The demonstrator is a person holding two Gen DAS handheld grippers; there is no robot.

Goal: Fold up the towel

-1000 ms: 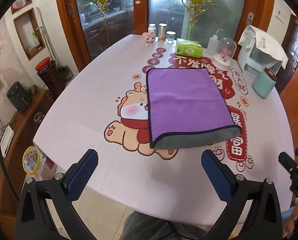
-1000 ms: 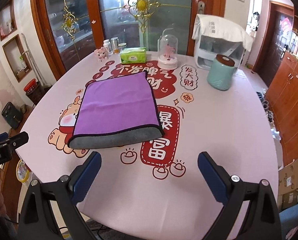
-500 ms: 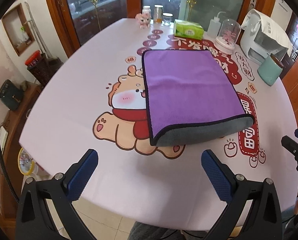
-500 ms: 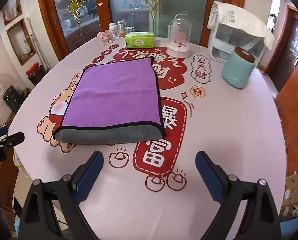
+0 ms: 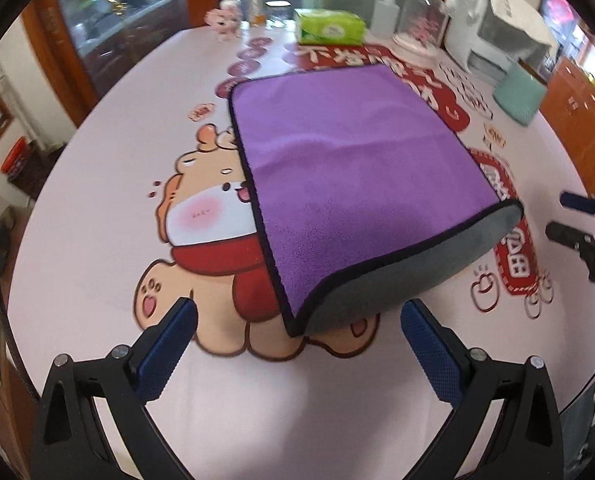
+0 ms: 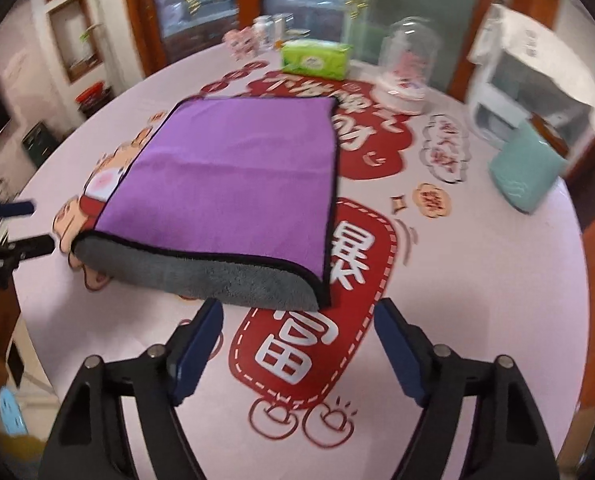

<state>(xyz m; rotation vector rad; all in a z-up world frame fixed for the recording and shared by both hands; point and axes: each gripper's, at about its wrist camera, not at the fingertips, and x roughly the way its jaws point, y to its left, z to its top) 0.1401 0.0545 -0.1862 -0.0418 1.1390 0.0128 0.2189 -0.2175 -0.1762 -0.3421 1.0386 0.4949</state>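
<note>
While both tools (image 5: 297,344) (image 6: 297,344) stay spread wide, they have closed in on the towel (image 5: 357,168).

Round table, printed pink cloth

Table (image 5: 77,208) carries: folded purple-and-grey towel (image 5: 349,160) at centre; green tissue pack (image 5: 329,26), glass dome (image 6: 407,60), white appliance (image 6: 533,92), teal canister (image 6: 527,170), pink figurine (image 5: 225,22) and small jars (image 5: 255,6) along the far edge

Two fisheye wrist views look down over the table's near edge; both share the purple towel (image 5: 349,168) (image 6: 237,176).
</note>
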